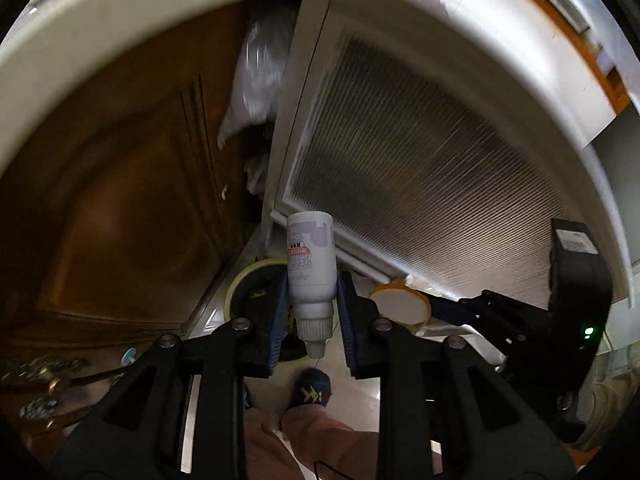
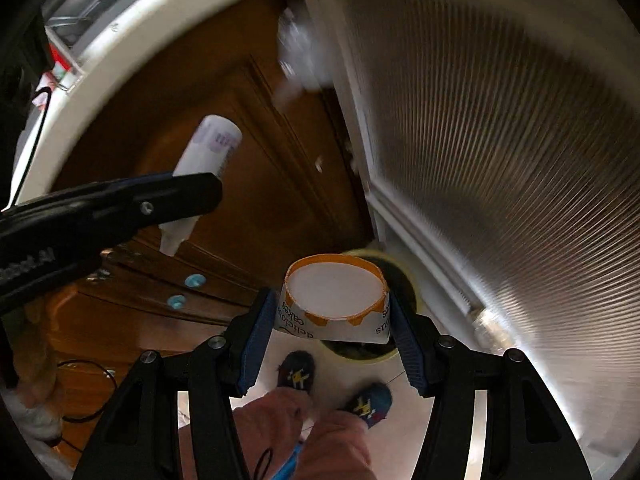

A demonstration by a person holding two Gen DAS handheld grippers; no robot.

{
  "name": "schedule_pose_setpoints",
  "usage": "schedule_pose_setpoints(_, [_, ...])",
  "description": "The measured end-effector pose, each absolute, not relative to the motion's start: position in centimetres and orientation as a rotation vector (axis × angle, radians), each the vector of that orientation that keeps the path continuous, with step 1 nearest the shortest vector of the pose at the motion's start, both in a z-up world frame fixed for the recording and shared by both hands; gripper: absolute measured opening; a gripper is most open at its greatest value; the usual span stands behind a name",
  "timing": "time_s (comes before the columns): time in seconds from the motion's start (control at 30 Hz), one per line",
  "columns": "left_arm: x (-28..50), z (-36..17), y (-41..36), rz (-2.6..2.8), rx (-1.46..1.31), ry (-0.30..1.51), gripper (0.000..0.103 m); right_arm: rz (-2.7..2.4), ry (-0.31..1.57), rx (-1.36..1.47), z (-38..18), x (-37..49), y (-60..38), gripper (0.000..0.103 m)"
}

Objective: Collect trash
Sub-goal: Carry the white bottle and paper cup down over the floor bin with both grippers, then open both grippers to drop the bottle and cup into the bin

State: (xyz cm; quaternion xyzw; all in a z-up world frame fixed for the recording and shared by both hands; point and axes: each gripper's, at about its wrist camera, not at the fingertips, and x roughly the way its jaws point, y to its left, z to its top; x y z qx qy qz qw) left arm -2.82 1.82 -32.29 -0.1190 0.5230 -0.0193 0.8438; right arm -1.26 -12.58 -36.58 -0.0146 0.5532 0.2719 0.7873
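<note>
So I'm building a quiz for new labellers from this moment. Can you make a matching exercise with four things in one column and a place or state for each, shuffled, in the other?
Things:
1. bottle
2. paper cup
3. bin
4. slippers

Places or states:
A. on the floor, yellow rim, below both grippers
B. clamped upside down in the right gripper
C. on the person's feet
D. clamped cap toward the camera in the left gripper

Pairs: 1-D, 2-B, 3-A, 4-C
</note>
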Motion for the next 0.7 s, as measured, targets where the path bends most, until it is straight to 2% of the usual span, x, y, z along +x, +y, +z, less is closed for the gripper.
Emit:
schedule_pose_setpoints(0.3, [0.0,-41.3,3.2,-0.082,-0.241,1.148,0.021,0.535,1.235,-0.026,-47.8,0.6,-10.6,0.058])
schedule_pose_setpoints(0.5, [1.4,-45.5,3.4,-0.092,-0.230,1.199,0.022,0.515,1.267,-0.049,-53.1,2.2,-9.4,0.059])
schedule_pose_setpoints(0.53, [1.7,-45.9,3.4,-0.093,-0.229,1.208,0.026,0.508,1.270,-0.050,-53.7,2.3,-9.4,0.061])
schedule_pose_setpoints(0.63, [1.7,-46.7,3.6,-0.084,-0.216,1.225,0.048,0.476,1.280,-0.054,-55.1,2.6,-9.5,0.070])
schedule_pose_setpoints(0.7, [1.6,-46.7,3.8,-0.081,-0.217,1.226,0.050,0.457,1.280,-0.043,-55.3,2.9,-9.7,0.070])
